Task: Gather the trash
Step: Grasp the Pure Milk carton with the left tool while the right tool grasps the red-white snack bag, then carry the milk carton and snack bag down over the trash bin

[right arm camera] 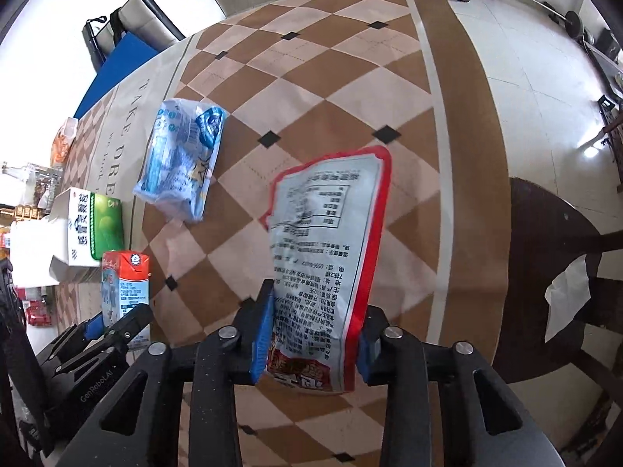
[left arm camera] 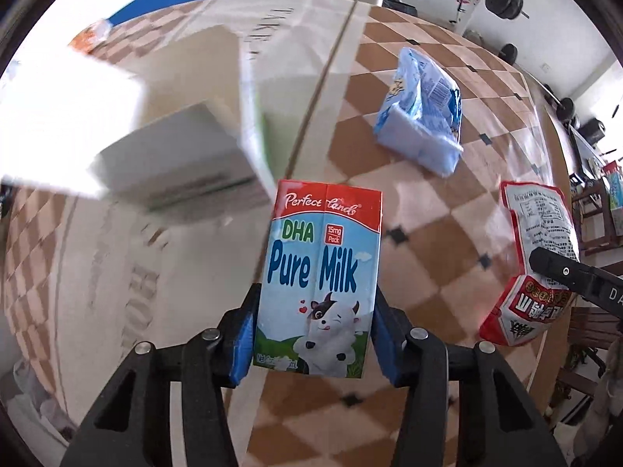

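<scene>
Checkered brown-and-cream rug (right arm camera: 311,89) covered the floor, with a white-and-green box (right arm camera: 83,229) at its left edge and a crumpled blue wrapper (right arm camera: 181,159) lying flat near the middle. Your left gripper (left arm camera: 311,334) was clamped on the Pure Milk carton (left arm camera: 321,272), blue pads pressing both of its sides, carton upright and clear of the rug. Further right, your right gripper (right arm camera: 311,342) was pinched on the lower end of the red-edged snack bag (right arm camera: 331,241), which stuck up from the jaws above the rug.
</scene>
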The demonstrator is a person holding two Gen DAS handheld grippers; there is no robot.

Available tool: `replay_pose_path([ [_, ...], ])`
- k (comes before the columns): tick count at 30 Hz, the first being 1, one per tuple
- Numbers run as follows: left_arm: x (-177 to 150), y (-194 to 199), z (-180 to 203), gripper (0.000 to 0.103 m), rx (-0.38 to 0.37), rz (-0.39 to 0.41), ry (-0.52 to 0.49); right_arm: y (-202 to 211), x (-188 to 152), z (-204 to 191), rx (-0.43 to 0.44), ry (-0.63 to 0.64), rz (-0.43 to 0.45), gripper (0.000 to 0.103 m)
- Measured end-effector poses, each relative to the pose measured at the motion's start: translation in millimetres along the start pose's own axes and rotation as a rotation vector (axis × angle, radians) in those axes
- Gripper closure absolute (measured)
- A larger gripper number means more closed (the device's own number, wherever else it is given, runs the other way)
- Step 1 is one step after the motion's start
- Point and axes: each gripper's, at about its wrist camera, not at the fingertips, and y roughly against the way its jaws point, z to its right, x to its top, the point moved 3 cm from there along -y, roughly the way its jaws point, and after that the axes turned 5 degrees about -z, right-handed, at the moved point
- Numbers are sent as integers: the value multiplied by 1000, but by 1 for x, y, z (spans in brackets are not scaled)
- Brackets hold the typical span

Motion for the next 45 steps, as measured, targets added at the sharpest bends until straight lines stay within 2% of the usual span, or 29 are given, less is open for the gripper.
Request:
replay_pose_path([
  [2, -14, 9, -4, 56, 2, 4, 13, 3, -14, -4, 14, 27, -1, 75],
  [3, -23, 15, -8, 56, -4, 7, 25, 6, -21, -6, 19, 38, 7, 83],
  [8, -59, 35, -17, 56, -20, 36, 60, 19, -55, -21, 54, 72, 13, 84],
  [14, -89, 75, -30, 56, -21, 116, 42, 46, -109, -51, 102, 124, 62, 84],
  [24, -183, 129, -77, 56, -57, 210, 74, 95, -248, -102, 144, 176, 130, 84],
  [30, -254, 137, -113, 56, -79, 189, 105, 102, -340, -127, 182, 183, 110, 84],
  [34, -297, 112, -143, 56, -57, 114, 161, 79, -399, -146, 211, 216, 28, 84],
  [38, -333, 60, -169, 56, -49, 3, 221, 31, -447, -158, 212, 281, -70, 84],
  [45, -372, -79, -197, 56, -95, -182, 323, -108, -503, -144, 168, 333, -258, 84],
])
